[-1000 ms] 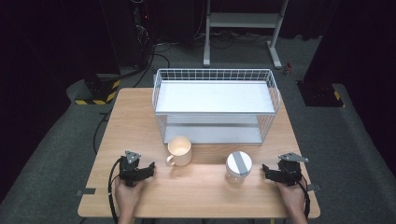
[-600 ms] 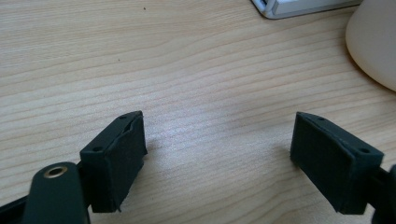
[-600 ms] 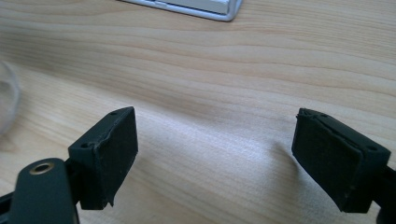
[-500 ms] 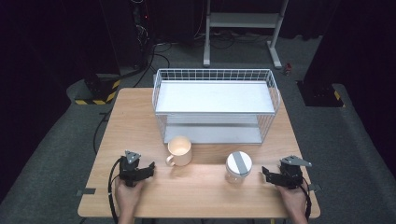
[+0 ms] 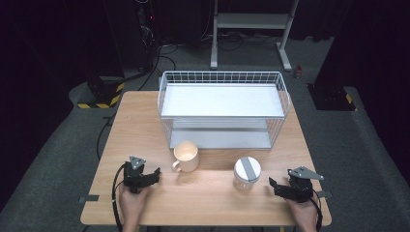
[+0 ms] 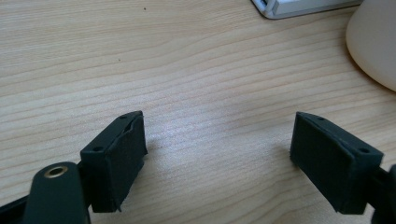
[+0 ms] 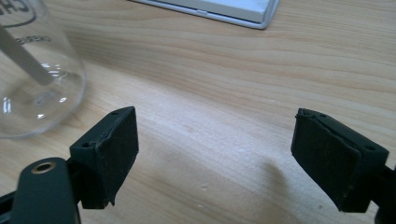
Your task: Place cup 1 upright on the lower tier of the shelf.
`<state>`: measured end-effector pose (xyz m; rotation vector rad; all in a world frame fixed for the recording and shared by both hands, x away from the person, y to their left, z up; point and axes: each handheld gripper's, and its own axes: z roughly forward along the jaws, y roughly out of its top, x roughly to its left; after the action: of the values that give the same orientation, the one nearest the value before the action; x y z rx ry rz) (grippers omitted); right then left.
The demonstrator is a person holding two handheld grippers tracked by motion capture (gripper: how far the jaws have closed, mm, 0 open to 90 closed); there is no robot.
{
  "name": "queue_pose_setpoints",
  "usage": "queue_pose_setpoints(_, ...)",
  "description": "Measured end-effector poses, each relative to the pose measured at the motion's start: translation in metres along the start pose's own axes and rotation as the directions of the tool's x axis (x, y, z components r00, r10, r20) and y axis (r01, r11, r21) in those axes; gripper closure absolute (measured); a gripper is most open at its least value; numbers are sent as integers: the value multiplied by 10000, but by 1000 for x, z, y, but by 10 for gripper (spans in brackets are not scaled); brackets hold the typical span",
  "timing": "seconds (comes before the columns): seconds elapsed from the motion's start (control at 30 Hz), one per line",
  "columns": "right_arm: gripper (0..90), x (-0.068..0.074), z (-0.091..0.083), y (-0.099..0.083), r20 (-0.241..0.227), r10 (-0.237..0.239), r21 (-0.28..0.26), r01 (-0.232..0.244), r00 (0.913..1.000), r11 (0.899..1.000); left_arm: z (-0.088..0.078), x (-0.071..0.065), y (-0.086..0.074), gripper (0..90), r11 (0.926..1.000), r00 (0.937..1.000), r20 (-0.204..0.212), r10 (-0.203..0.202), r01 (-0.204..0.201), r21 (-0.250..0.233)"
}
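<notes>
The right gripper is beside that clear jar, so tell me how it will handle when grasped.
The clear jar looks like glass, so probably rigid, smooth and rather slippery against the pads. It seems empty, so likely light for its size. Standing upright on the table with a lid on top, a sideways nudge might tip it.

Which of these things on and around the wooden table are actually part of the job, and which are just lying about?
Part of the job:
- cream ceramic mug, near the open left gripper
- clear glass jar with a white lid, near the open right gripper
- probably the white wire two-tier rack

Just lying about:
- white metal stand on the floor behind
- black cables on the floor
</notes>
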<state>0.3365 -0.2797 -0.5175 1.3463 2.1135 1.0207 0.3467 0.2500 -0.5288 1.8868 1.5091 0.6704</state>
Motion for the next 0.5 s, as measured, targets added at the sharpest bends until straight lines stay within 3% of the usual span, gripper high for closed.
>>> queue_pose_setpoints(0.1,146,4,-1,-1,60,-145,82,145,9999,9999,0,0,0,186,10000,10000,0,-4,4,0)
queue_pose_setpoints(0.5,143,19,-7,-4,-553,-531,14,532,9971,9986,0,0,0,195,10000,10000,-32,-48,48,-19)
